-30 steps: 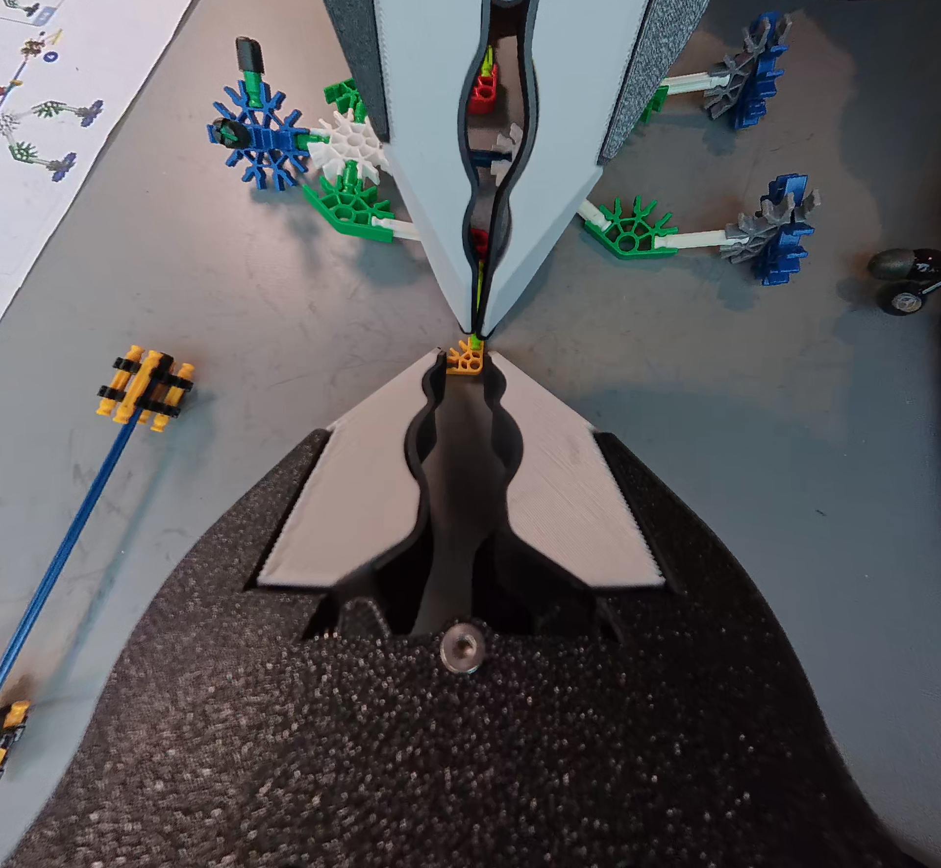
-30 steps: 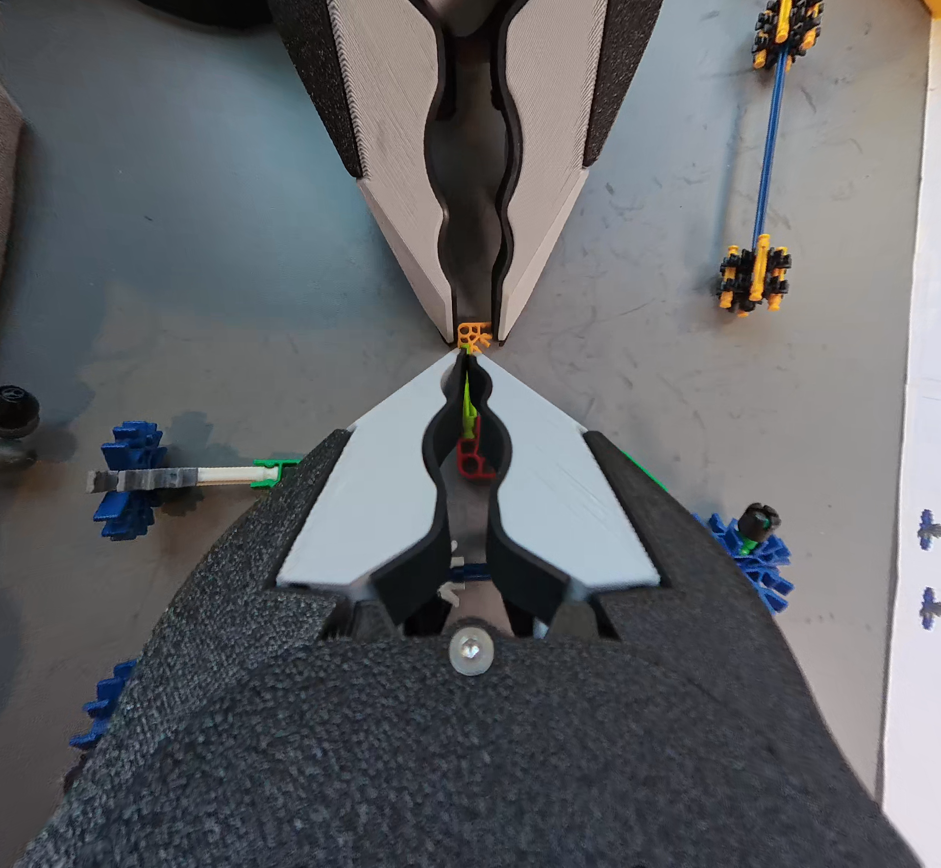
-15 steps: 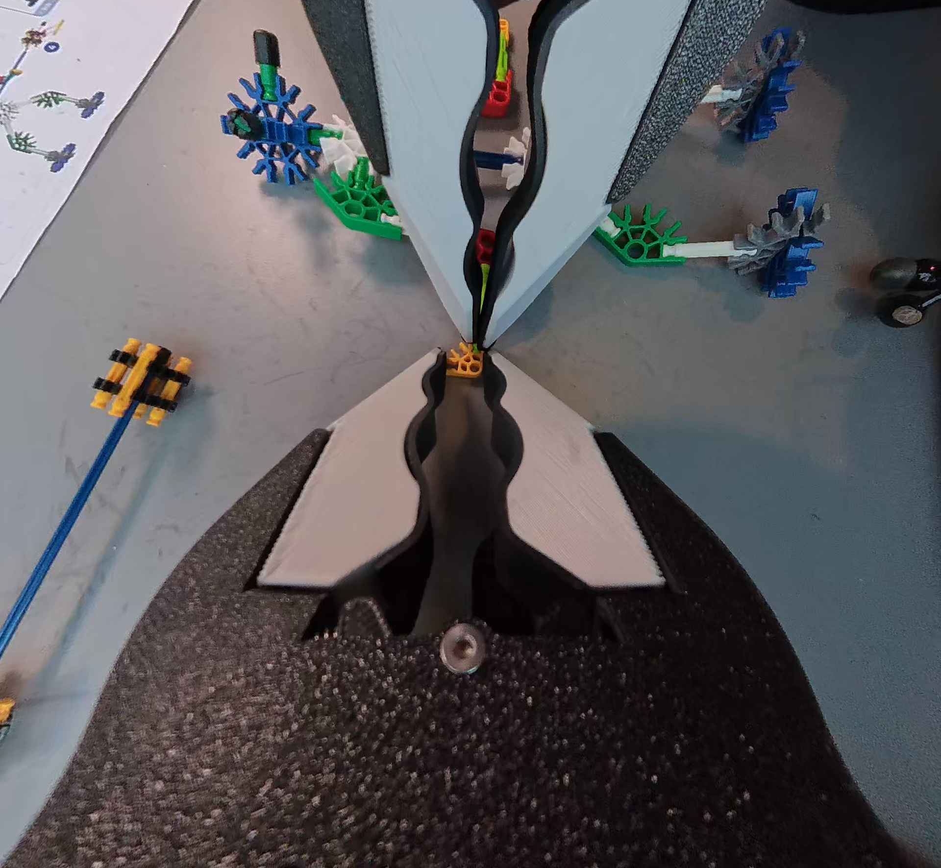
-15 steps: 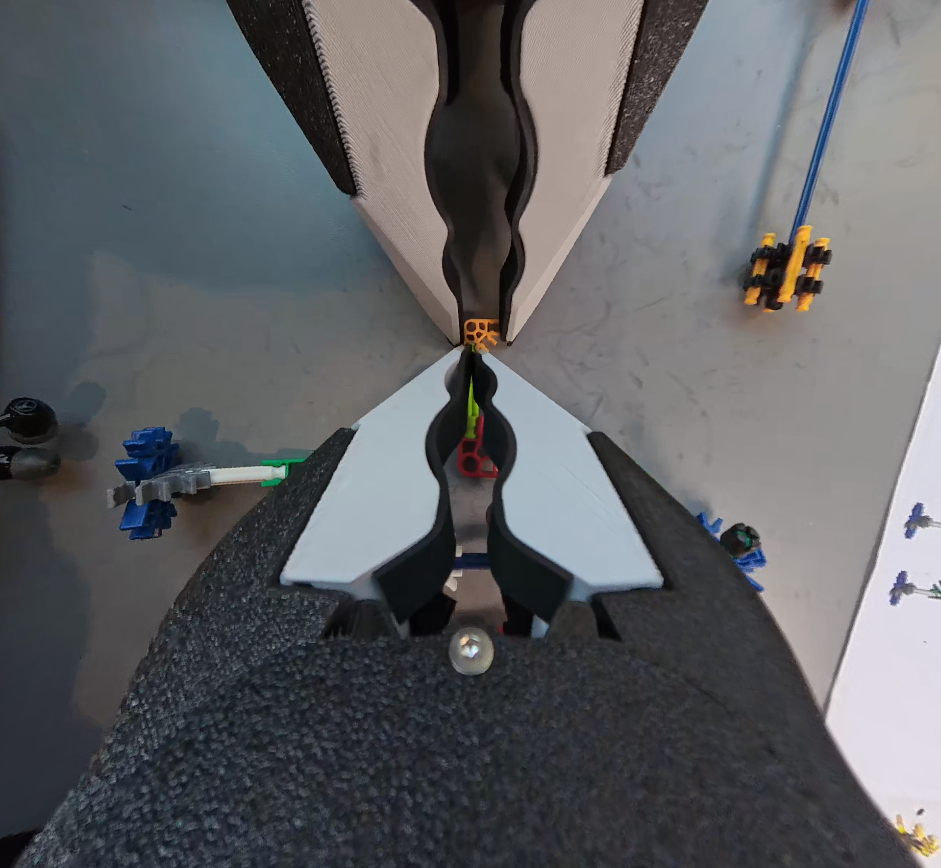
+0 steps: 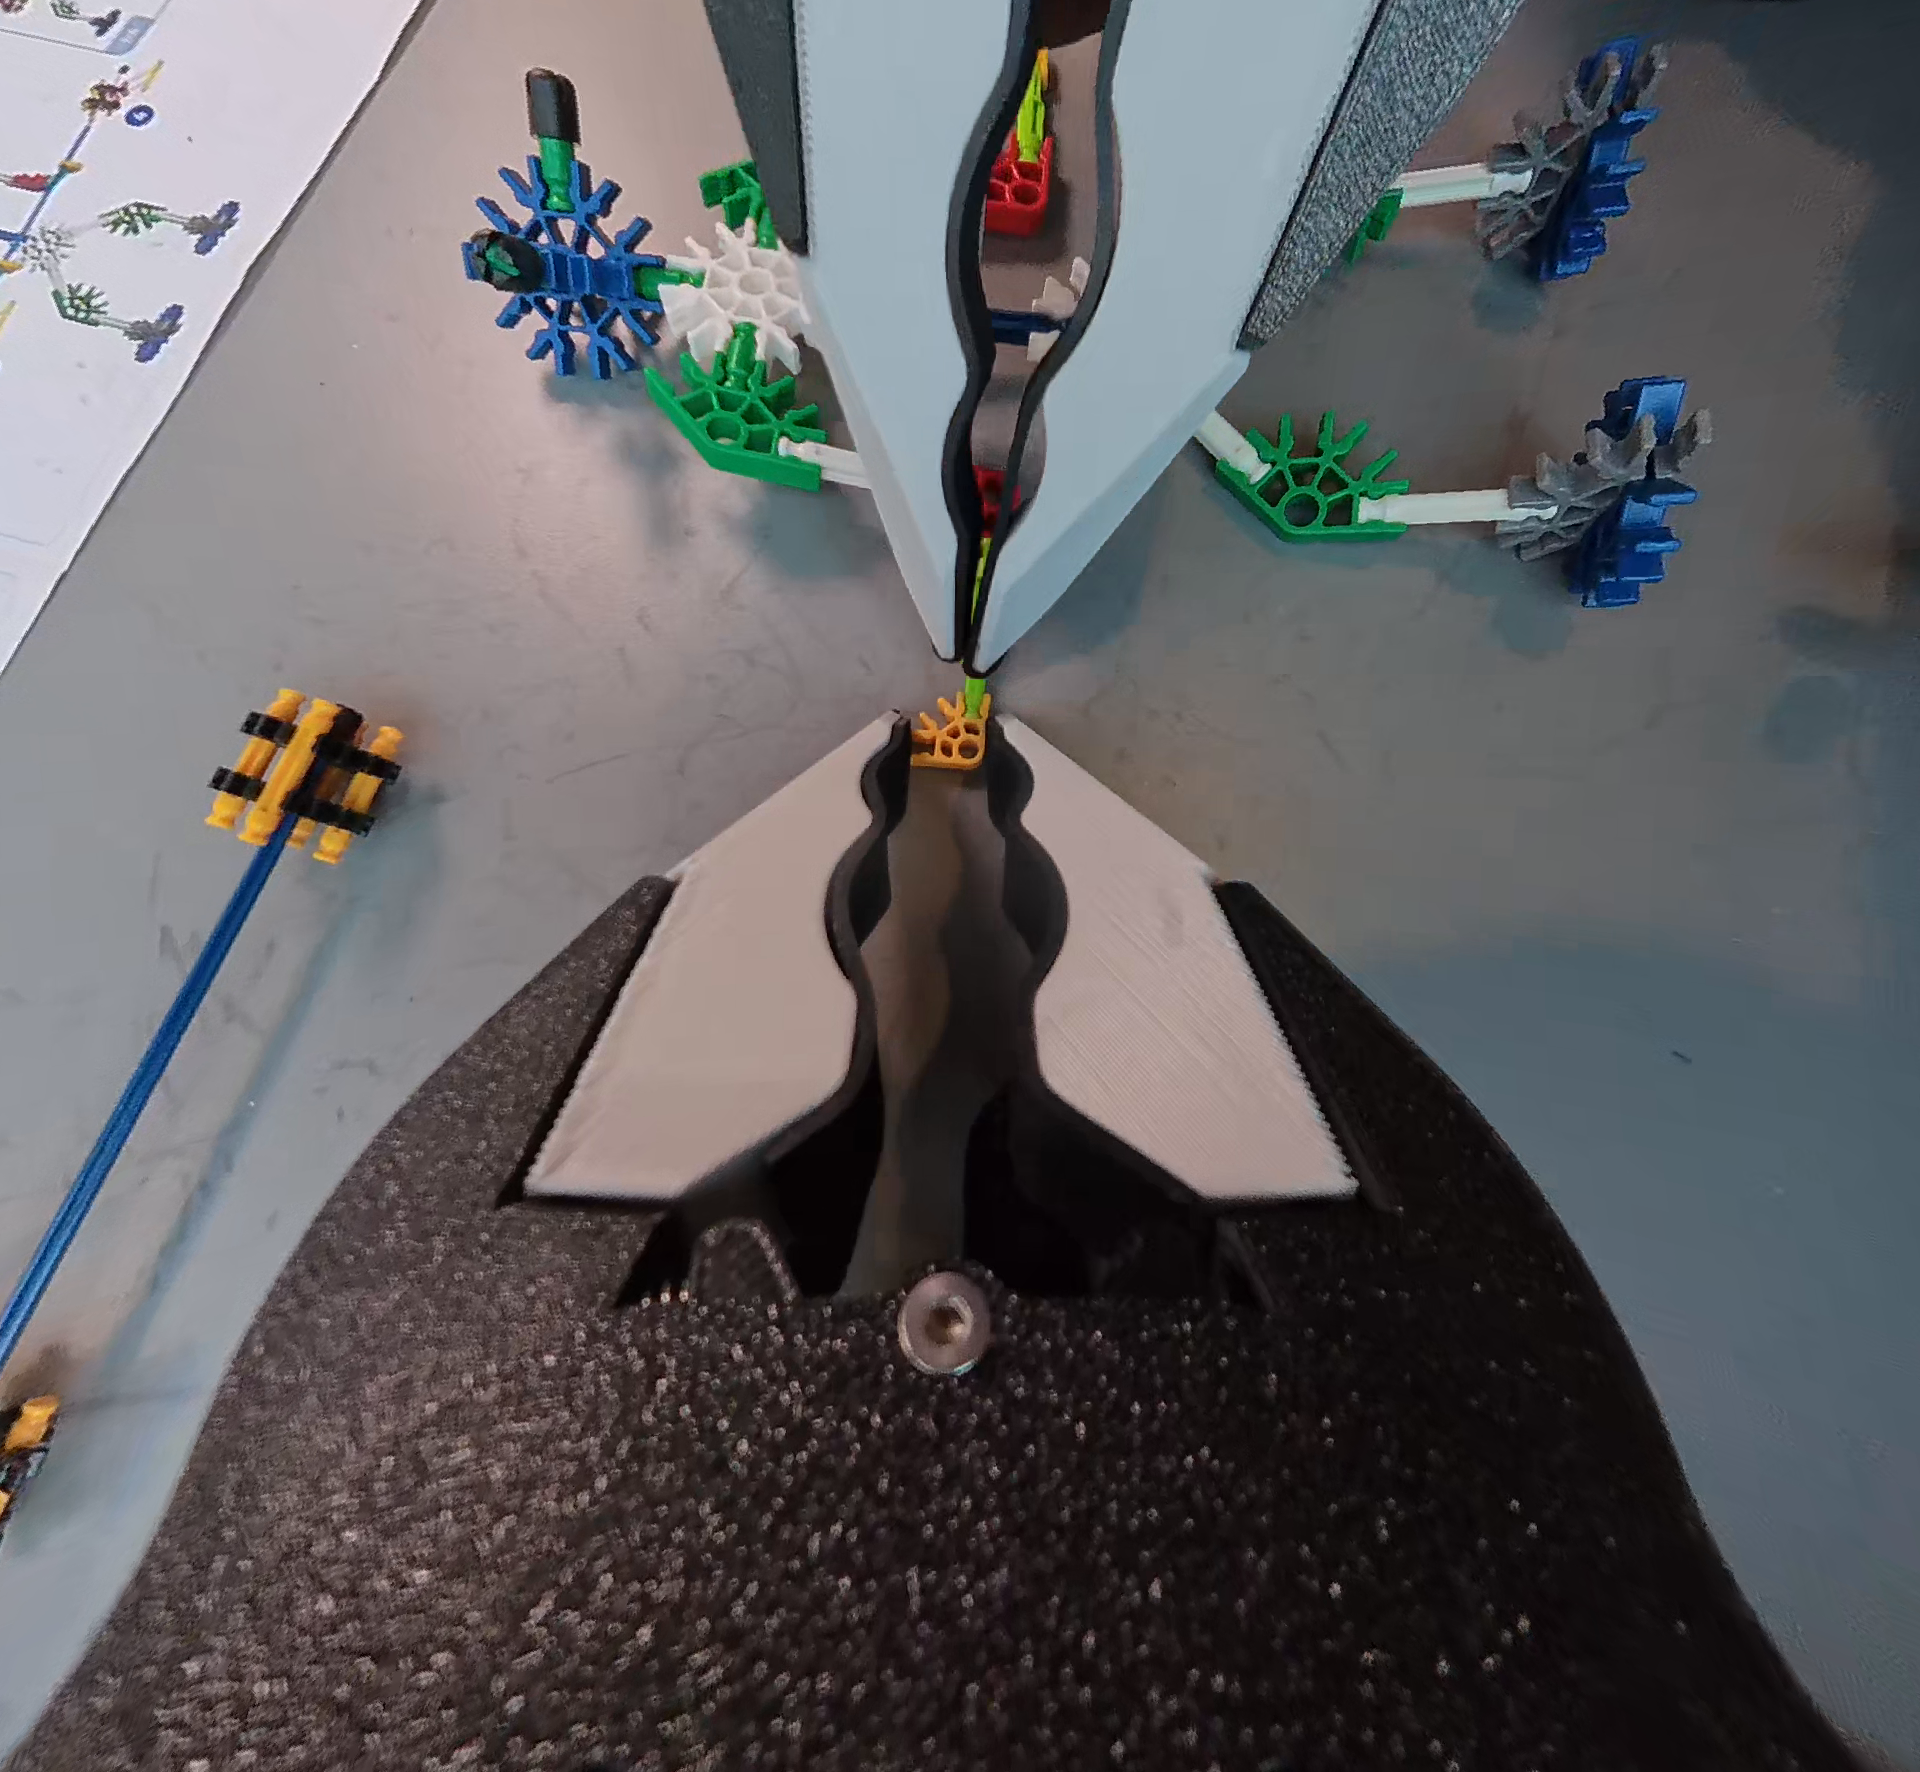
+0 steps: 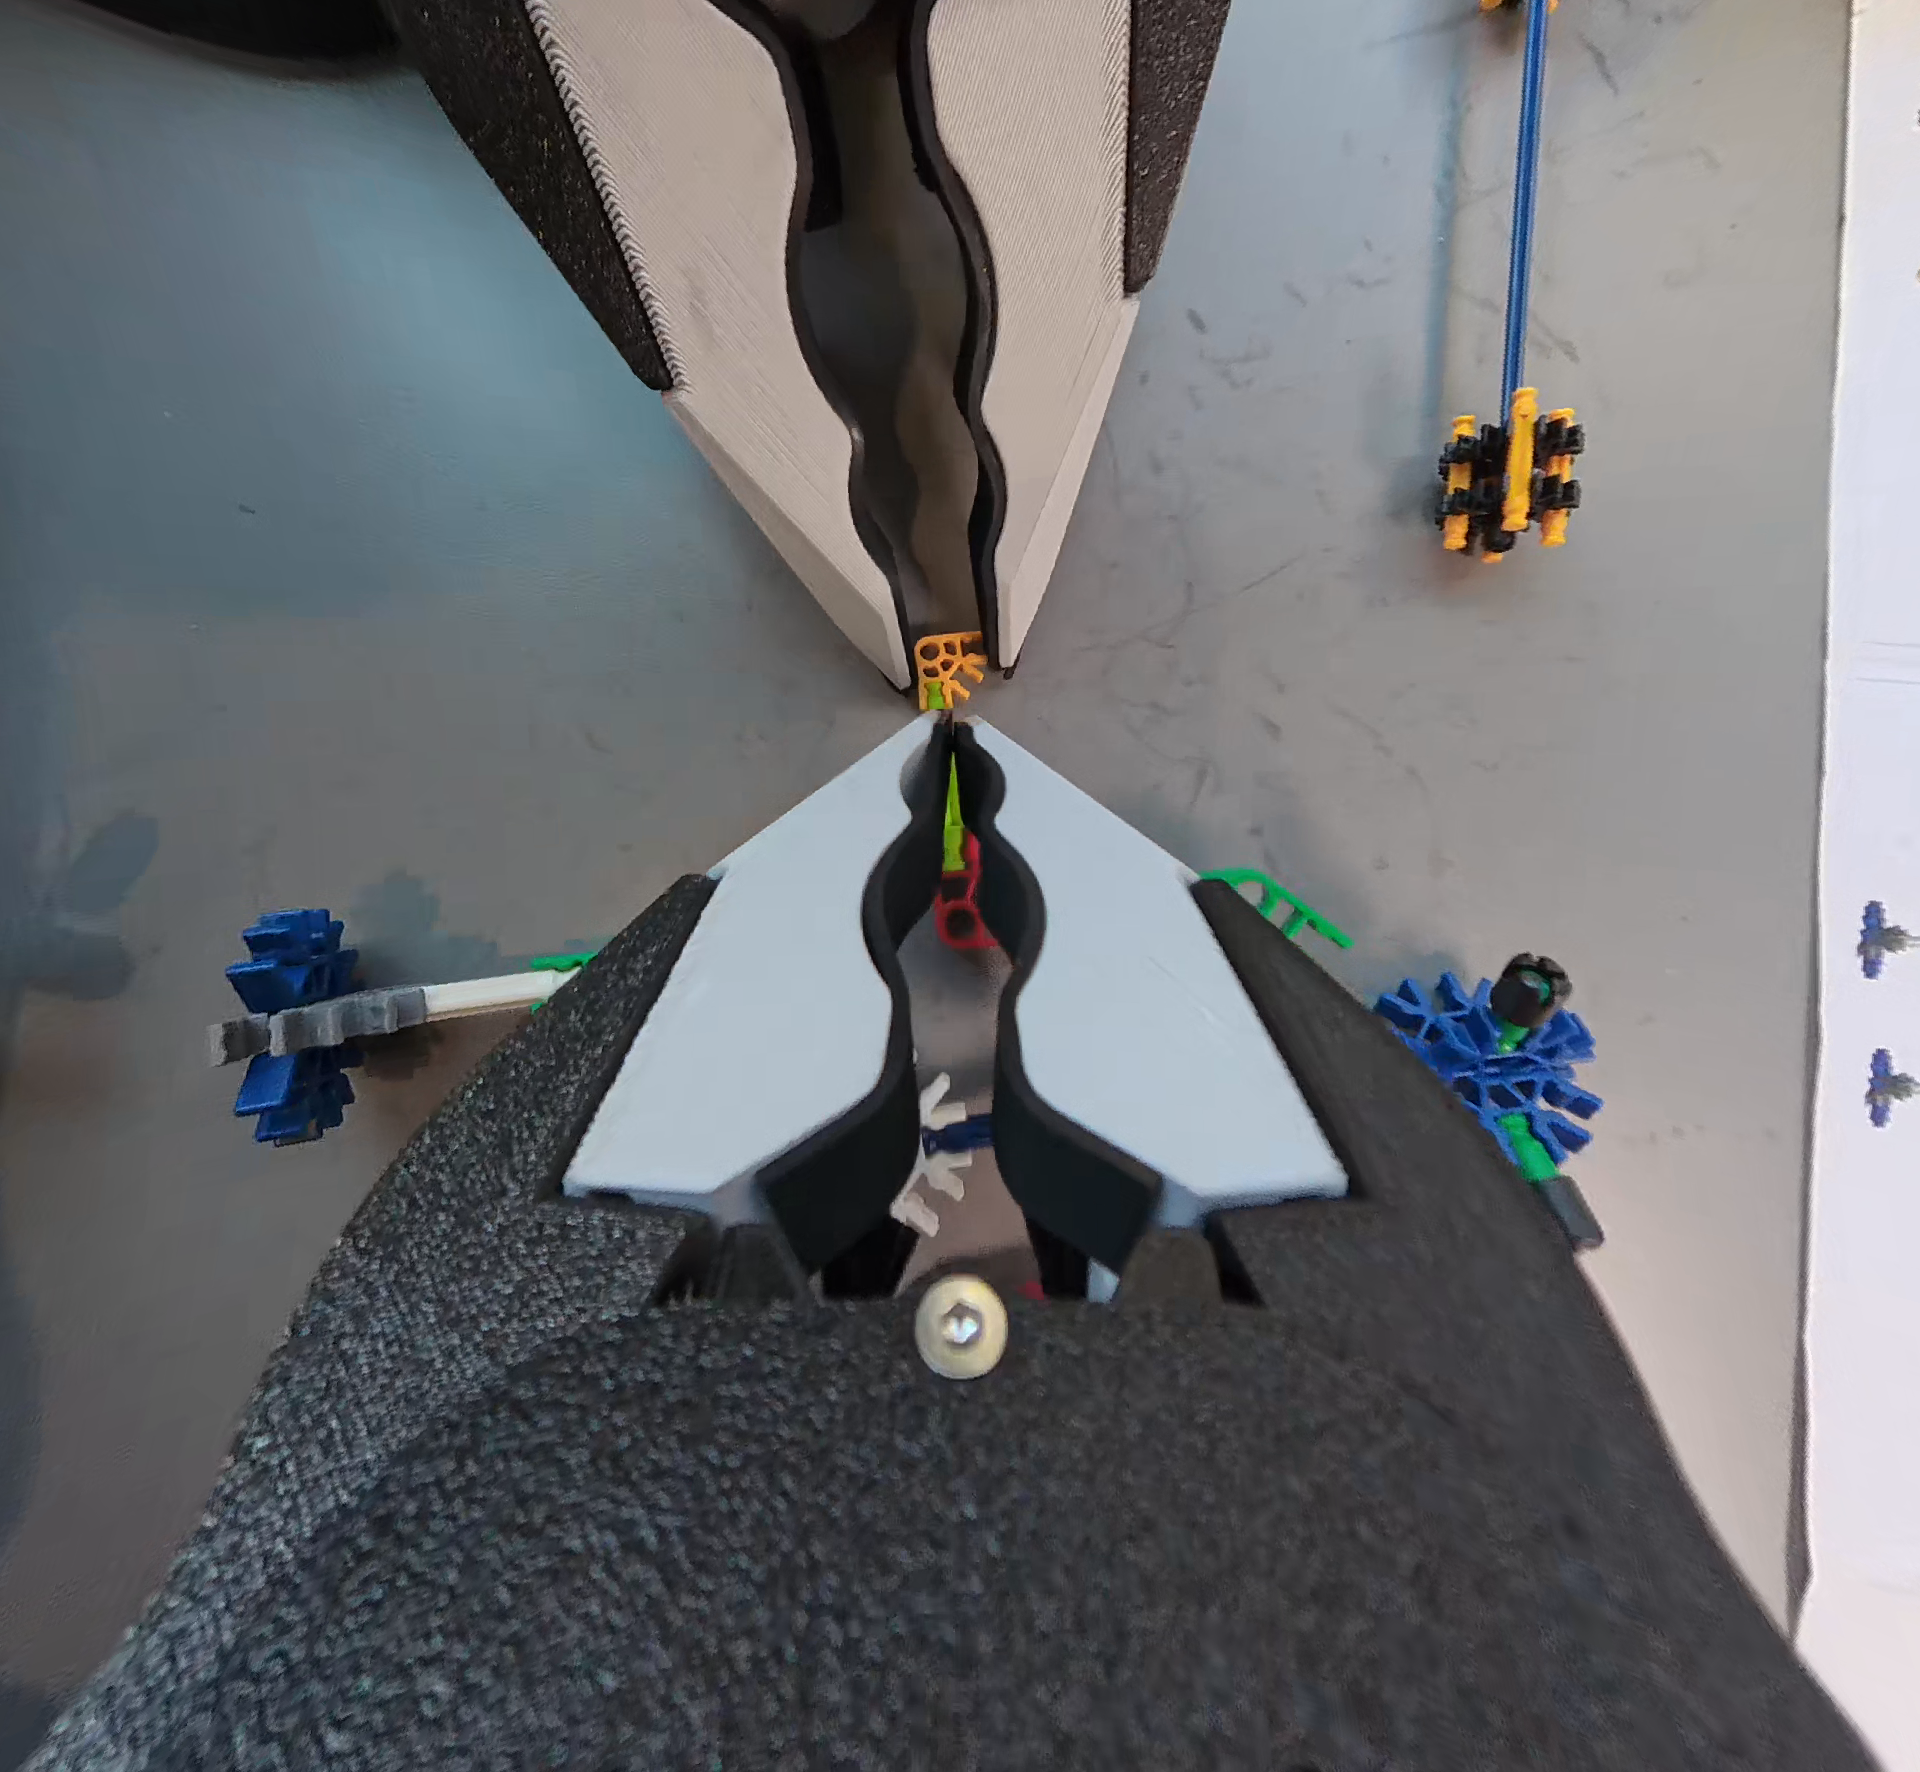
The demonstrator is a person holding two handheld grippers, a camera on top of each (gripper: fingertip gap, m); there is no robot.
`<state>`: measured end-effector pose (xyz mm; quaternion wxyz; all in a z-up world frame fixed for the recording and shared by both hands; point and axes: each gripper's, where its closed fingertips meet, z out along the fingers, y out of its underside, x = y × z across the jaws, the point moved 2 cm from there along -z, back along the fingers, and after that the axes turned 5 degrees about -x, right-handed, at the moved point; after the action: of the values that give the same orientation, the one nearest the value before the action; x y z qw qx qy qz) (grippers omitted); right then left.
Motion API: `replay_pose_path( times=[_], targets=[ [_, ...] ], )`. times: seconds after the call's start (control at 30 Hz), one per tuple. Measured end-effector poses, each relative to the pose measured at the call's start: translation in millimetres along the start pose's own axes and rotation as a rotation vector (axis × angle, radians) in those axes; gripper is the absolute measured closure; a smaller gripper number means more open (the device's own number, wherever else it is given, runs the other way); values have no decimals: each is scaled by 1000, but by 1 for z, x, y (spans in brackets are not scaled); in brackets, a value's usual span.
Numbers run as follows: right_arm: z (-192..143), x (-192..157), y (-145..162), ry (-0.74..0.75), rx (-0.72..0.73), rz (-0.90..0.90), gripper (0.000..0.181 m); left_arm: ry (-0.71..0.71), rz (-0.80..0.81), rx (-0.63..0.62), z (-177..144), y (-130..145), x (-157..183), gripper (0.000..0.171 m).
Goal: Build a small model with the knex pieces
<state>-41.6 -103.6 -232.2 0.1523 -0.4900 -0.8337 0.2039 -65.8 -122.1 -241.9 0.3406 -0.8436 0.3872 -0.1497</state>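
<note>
**Two grippers tip to tip over a grey table**

Fingers [image 5: 790,943] of the left gripper [image 5: 948,746] are clamped on a small orange connector [image 5: 948,740], which sits right at their tips. Facing it, the right gripper [image 6: 954,735] has its jaws pressed together on a thin lime-green rod [image 6: 952,813]; the rod's end meets a slot of the orange connector, and a red connector [image 6: 964,907] hangs on the rod farther back between the finger pads. The two grippers meet nose to nose above the table.

The surface is a dull grey tabletop [image 5: 1455,891], scuffed and marked with faint scratches (nothing of the wider room shows). Beneath and behind the right gripper lies a partly built toy assembly: a blue snowflake connector [image 5: 566,273] with a black cap, a white snowflake connector [image 5: 743,288], green fan-shaped connectors [image 5: 1314,486] and white rods ending in grey-and-blue connector pairs [image 5: 1605,496]. Well apart, toward the table's edge, lies a long blue rod [image 6: 1525,195] with yellow-and-black clusters at each end.

A white instruction sheet [image 5: 125,164] lies flat at the table's side, printed with small coloured diagrams of parts; no brand mark or legible writing can be made out on it or on the grippers.
</note>
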Motion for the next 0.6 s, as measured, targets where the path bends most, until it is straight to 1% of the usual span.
replay_pose_path(
  times=[0.17,0.37,0.47,0.6],
  targets=[
    [-8,0,4,37,-6,-3,177,-1,0,6,0,0,0,157],
    [-16,5,20,104,-17,-3,169,-20,17,8,-1,0,0,156],
    [-23,7,27,138,3,-2,164,-5,13,20,-5,2,1,148],
    [-34,10,37,164,51,32,161,-13,-12,30,-8,3,-3,147]
  ],
)
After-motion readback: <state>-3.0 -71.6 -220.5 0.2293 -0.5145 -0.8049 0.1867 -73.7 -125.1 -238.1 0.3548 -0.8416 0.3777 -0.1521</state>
